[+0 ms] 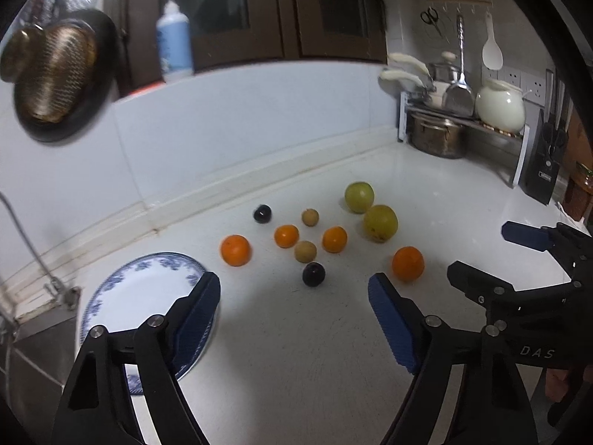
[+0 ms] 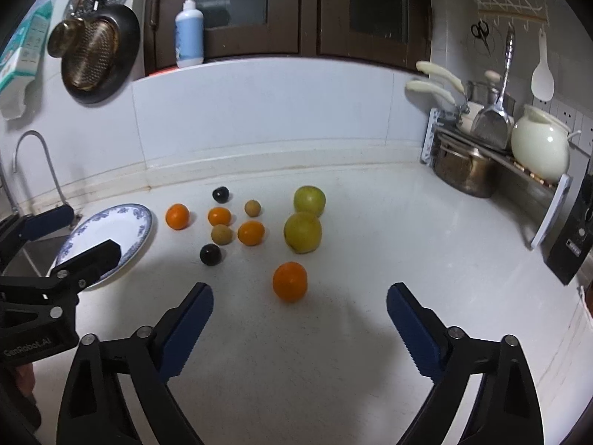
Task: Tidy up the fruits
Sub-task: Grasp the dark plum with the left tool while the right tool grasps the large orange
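Observation:
Several fruits lie loose on the white counter: oranges, two green-yellow apples (image 2: 303, 231), two dark plums and two small tan fruits. A blue-patterned white plate (image 1: 148, 296) (image 2: 111, 235) sits at the left by the sink, with nothing on it. My left gripper (image 1: 294, 289) hovers open above the counter, its left finger over the plate's rim and a dark plum (image 1: 313, 274) just ahead. My right gripper (image 2: 300, 302) is open too, with the nearest orange (image 2: 290, 282) (image 1: 407, 263) lying just ahead between its fingertips, untouched. Each gripper shows at the edge of the other's view.
A sink and tap (image 2: 33, 163) lie left of the plate. A metal rack (image 2: 481, 155) with pots, a cream teapot and utensils fills the back right corner, a black knife block (image 2: 574, 230) beside it. A pump bottle (image 2: 189, 29) stands on the ledge.

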Tool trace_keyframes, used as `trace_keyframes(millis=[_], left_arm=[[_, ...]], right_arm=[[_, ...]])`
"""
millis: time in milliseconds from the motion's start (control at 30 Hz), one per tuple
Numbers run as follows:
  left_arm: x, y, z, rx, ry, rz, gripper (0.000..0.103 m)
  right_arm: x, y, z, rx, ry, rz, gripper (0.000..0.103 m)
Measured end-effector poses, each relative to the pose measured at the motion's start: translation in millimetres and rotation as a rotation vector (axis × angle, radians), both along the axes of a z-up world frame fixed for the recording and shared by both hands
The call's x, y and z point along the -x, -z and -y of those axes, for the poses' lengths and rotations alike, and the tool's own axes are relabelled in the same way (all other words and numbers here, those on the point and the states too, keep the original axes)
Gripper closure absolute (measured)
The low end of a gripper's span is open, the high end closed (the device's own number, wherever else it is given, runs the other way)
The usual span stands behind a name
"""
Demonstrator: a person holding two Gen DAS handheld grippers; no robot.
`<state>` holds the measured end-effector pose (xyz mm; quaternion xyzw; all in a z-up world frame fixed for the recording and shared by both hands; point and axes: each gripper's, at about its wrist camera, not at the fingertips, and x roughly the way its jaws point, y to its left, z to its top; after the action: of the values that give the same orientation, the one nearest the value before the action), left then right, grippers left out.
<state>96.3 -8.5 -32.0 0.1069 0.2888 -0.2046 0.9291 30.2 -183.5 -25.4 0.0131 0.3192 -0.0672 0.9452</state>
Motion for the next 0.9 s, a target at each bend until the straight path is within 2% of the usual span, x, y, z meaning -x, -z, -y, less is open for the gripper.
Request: trace_keyframes(millis=[133, 433, 600, 900], left_arm=[[-20, 15, 5, 0.006, 0.028, -0.052, 0.031], [-59, 44, 21, -0.029, 0.081, -0.117, 0.04], [-79, 56, 29, -0.038, 0.105, -0.167, 0.047], [-95, 76, 40, -0.06, 0.128, -0.231, 0.058]], right_arm=[[-15, 11, 1, -0.016, 0.007, -0.03, 0.019], [-44, 36, 6, -0.077, 0.016, -0.101, 0.033], [-56, 45, 9, -0.114, 0.021, -0.127, 0.037], [-72, 59, 13, -0.145, 0.029, -0.175, 0.05]])
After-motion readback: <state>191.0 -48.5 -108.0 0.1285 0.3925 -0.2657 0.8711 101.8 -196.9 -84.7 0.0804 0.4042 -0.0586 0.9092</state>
